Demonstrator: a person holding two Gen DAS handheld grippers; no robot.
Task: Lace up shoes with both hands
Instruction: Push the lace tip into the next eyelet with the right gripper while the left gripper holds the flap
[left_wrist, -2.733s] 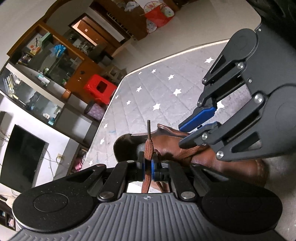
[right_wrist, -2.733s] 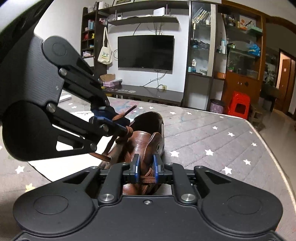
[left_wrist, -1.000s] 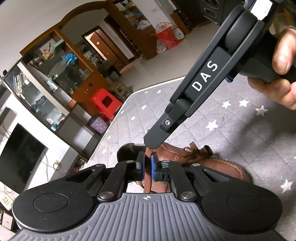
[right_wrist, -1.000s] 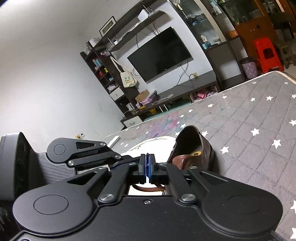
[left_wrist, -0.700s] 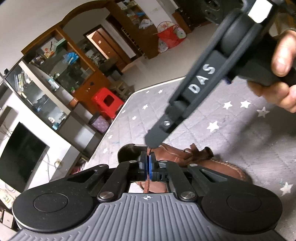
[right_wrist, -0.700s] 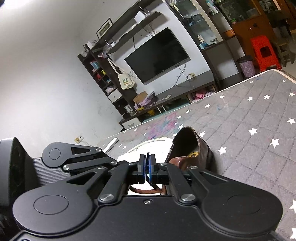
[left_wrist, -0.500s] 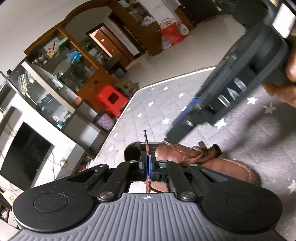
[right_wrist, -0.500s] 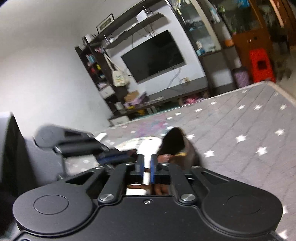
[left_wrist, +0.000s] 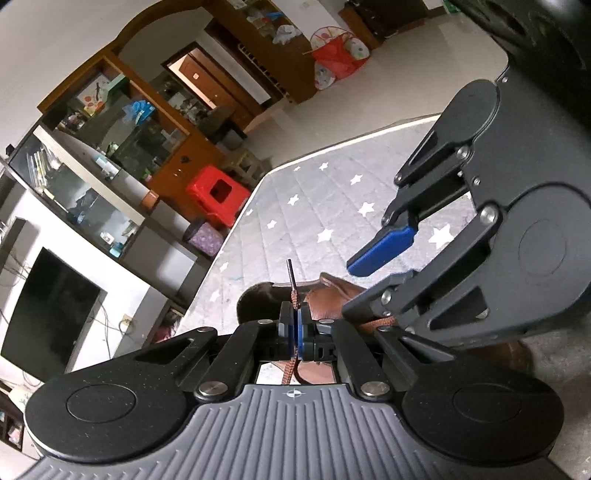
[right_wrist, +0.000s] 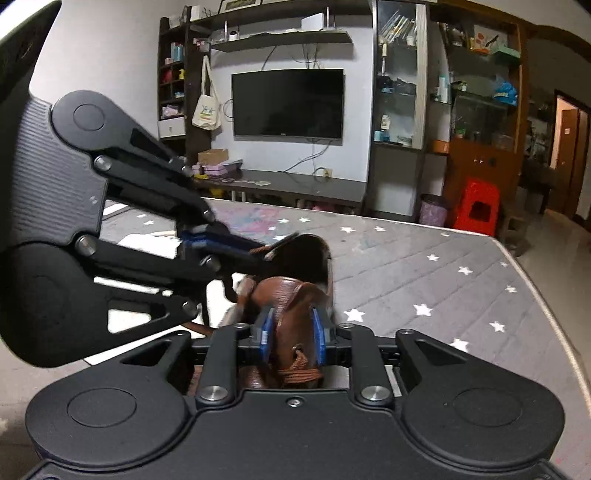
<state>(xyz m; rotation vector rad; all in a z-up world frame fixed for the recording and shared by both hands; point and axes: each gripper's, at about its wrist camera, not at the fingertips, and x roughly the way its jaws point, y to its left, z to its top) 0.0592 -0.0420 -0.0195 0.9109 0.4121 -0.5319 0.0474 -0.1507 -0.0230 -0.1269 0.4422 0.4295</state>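
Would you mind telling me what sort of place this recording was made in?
Most likely a home living room: a wall-mounted television above a low console, glass-fronted display cabinets full of household items, and a red plastic stool beside the star-patterned mattress.

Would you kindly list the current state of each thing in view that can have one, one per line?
Left gripper: shut on the shoelace.
Shoelace: pinched near its end, dark tip sticking up free.
Right gripper: jaws have just been opening, standing apart either side of the shoe's tongue, empty.
Brown shoe: resting upright on the star-patterned mattress, lacing unfinished.
Television: off.
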